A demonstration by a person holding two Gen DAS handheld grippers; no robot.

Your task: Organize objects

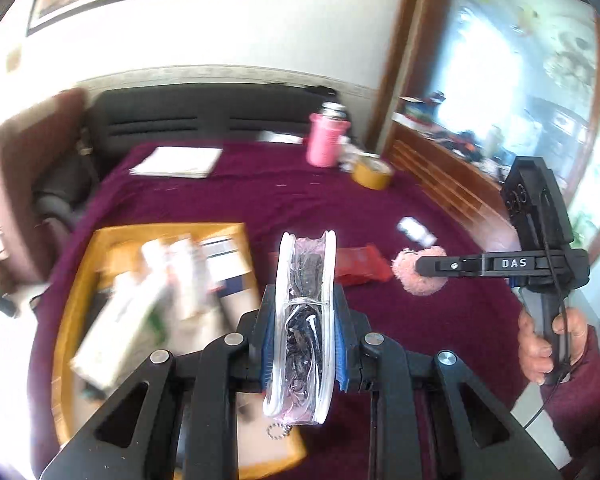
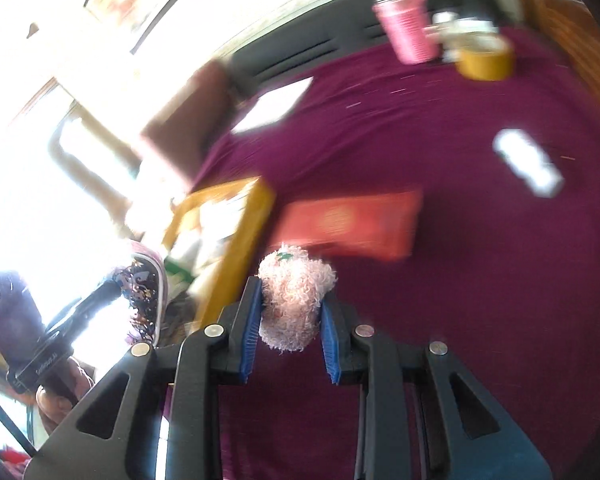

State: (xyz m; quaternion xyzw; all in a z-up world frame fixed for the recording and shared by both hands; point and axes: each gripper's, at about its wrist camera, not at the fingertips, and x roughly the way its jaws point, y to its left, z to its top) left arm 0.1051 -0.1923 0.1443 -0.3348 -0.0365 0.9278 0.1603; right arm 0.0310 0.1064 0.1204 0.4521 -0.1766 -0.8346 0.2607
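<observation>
Blue-padded left gripper [image 1: 300,336]: clamped on a clear round pouch [image 1: 306,320] with white piping and dark contents, held on edge above the table; a ball chain hangs from its lower end.
Right gripper [image 2: 290,320]: pads pressed on a fluffy pink toy [image 2: 294,300], lifted off the cloth; in the left wrist view a hand [image 1: 548,344] grips its handle.
Wooden tray [image 1: 80,280]: just left of the pouch, holding blurred white boxes [image 1: 148,292].
Red packet [image 2: 352,224]: flat on the cloth, beside the tray's right edge.
Small white item [image 2: 526,162]: on the cloth, right of the packet.
Maroon tablecloth [image 1: 440,320]: covers the table.
Far edge: pink flask [image 1: 326,138], yellow tape roll [image 1: 372,170], white papers [image 1: 178,162].
</observation>
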